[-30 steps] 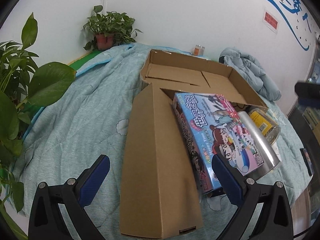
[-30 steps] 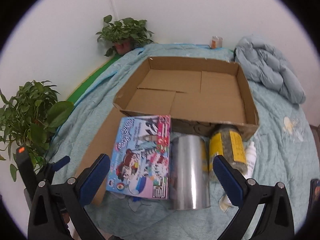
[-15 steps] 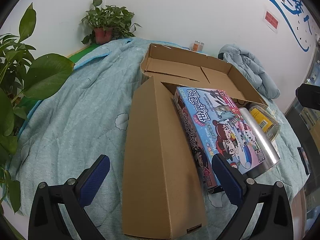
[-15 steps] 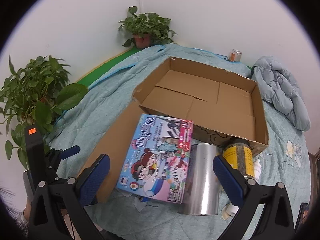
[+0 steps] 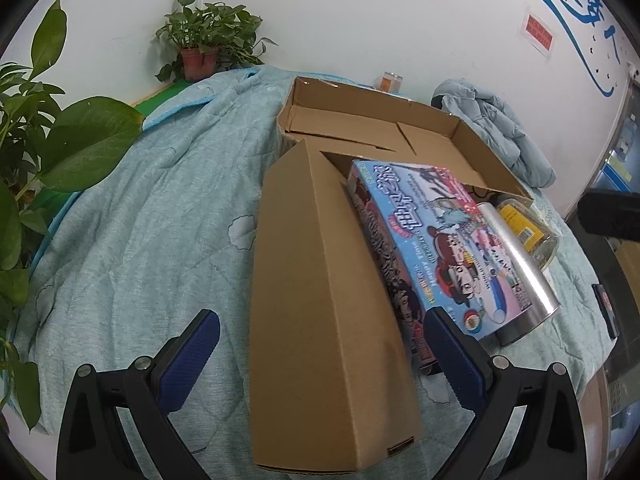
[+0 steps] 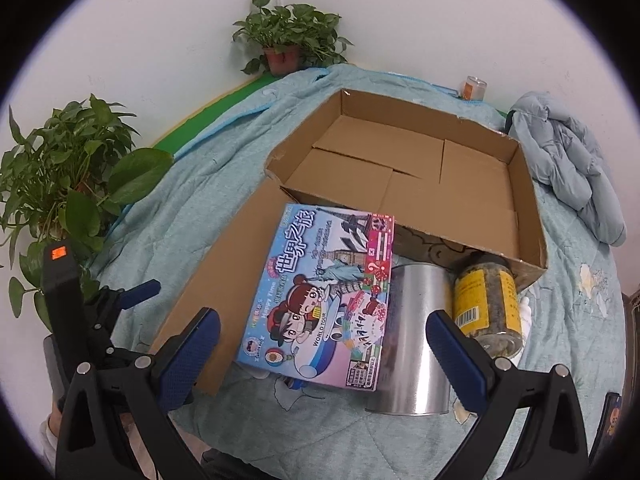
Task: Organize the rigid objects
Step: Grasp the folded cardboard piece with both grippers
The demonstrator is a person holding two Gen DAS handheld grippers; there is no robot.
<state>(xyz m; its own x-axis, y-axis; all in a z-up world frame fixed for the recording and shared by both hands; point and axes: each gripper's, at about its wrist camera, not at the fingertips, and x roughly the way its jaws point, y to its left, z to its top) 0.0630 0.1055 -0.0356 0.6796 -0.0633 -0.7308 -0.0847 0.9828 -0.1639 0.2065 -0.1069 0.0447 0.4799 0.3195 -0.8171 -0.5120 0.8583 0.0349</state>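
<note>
Presumably the long cardboard carton (image 5: 320,300) goes first: the left gripper (image 5: 320,364), jaws wide apart and empty, should straddle its near end squarely and close across the narrow width. It lies flat on the quilt (image 5: 140,240), long axis pointing away toward the open tray box (image 5: 400,136), touching the board game box (image 6: 320,300); the right gripper (image 6: 320,354) hovers open.

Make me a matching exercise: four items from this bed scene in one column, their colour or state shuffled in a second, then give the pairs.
Things:
1. game box
2. metal can
3. jar
4. cardboard tray

States:
A. lying on its side, yellow label
B. open-topped, nothing inside
C. shiny silver, lying on its side
D. flat, cartoon print facing up

Pairs: 1-D, 2-C, 3-A, 4-B
</note>
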